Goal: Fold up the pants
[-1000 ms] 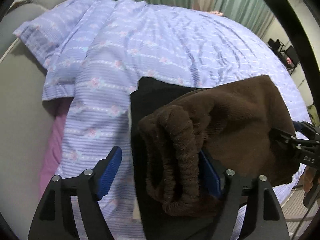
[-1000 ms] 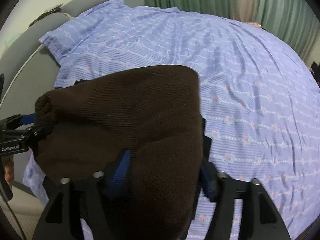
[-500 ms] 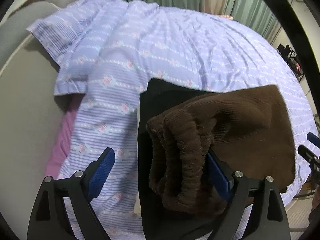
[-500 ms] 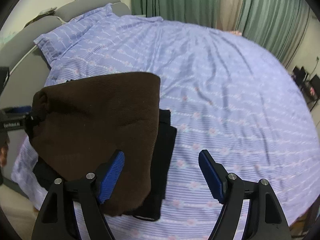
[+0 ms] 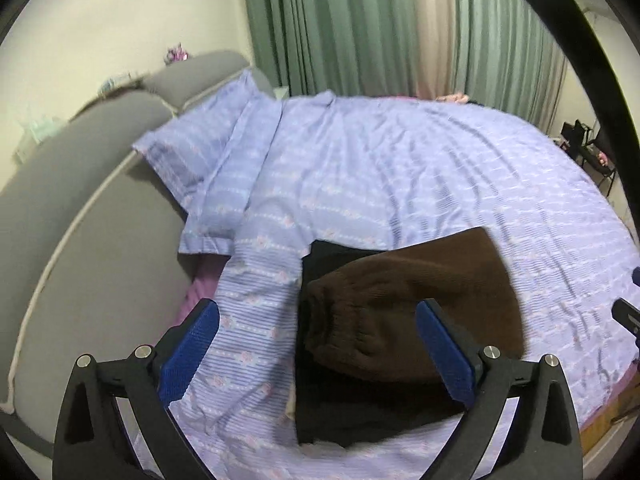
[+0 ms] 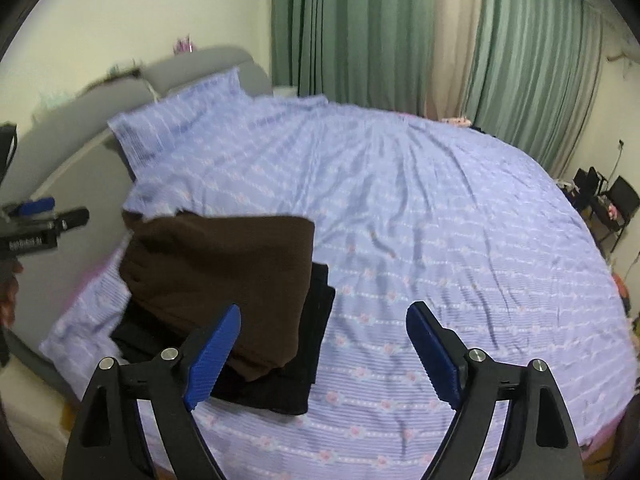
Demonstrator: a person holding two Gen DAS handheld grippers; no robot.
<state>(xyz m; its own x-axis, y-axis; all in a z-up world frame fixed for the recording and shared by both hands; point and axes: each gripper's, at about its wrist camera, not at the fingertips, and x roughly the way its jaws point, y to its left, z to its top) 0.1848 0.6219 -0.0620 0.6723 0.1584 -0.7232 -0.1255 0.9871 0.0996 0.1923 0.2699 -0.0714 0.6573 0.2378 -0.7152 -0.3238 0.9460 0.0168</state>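
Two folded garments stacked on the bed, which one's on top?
The brown pants are on top, waistband bunched at the headboard-side end. The black garment lies flat beneath them, showing only along the edges.

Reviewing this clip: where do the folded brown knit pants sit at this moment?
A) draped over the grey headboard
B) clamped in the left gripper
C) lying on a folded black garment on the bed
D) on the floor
C: the folded brown knit pants lie on the folded black garment on the lilac bedspread, with the left gripper and right gripper open and clear of them.
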